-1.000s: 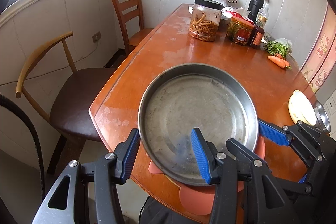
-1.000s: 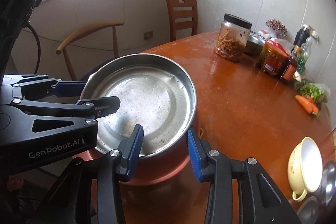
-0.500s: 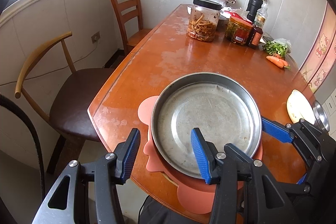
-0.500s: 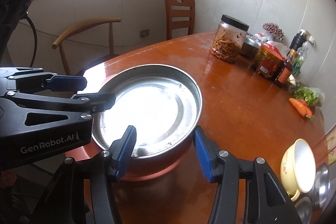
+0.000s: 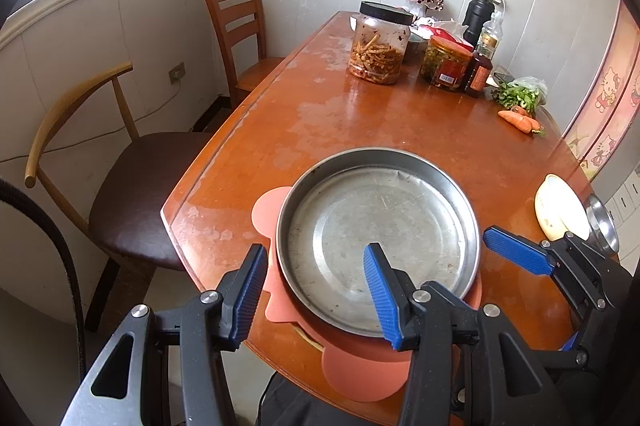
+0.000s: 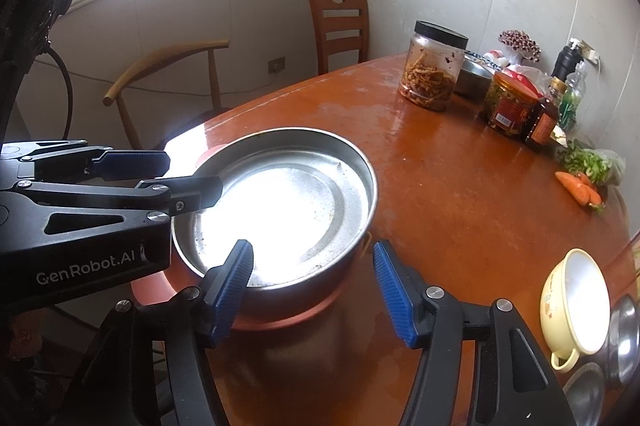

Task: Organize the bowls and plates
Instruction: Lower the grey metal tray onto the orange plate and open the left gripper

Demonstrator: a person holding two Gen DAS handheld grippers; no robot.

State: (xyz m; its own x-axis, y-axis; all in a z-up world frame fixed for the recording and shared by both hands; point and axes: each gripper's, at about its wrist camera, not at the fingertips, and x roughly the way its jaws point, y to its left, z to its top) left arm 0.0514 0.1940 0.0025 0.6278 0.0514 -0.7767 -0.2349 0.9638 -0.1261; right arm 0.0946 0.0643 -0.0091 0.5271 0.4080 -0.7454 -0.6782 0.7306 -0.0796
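Left wrist view takes in the long reddish-brown worktop (image 5: 400, 130), with 2 chairs along its left side — a dark-seated one with a curved back (image 5: 132, 186) and a slatted wooden one (image 5: 236, 26) further off. On the near end of the worktop sits the steel plate (image 5: 378, 246), a wide shallow round pan resting on a salmon-pink plate (image 5: 360, 374) whose scalloped edge shows around and below it. The left gripper (image 5: 316, 292) straddles the steel plate's near left rim, 1 blue finger outside the rim and the other over the plate's floor; its fingers stand apart at a modest gap and neither pad visibly presses the metal. The right gripper (image 6: 312, 284) sits at the plate's near right edge; its fingers are opening, the left one against the outer wall below the rim, the right one clear of it over bare worktop. To the right, well apart from the stack, a pale yellow bowl with a handle (image 6: 576, 306) lies tilted beside small steel bowls (image 6: 624, 326). At the far end stand a black-lidded jar of pickles (image 5: 380, 44), a red-labelled jar (image 5: 446, 66) and a dark sauce bottle (image 5: 478, 72) — with 2 carrots (image 5: 520, 120) and a bag of greens (image 5: 520, 92) nearby.
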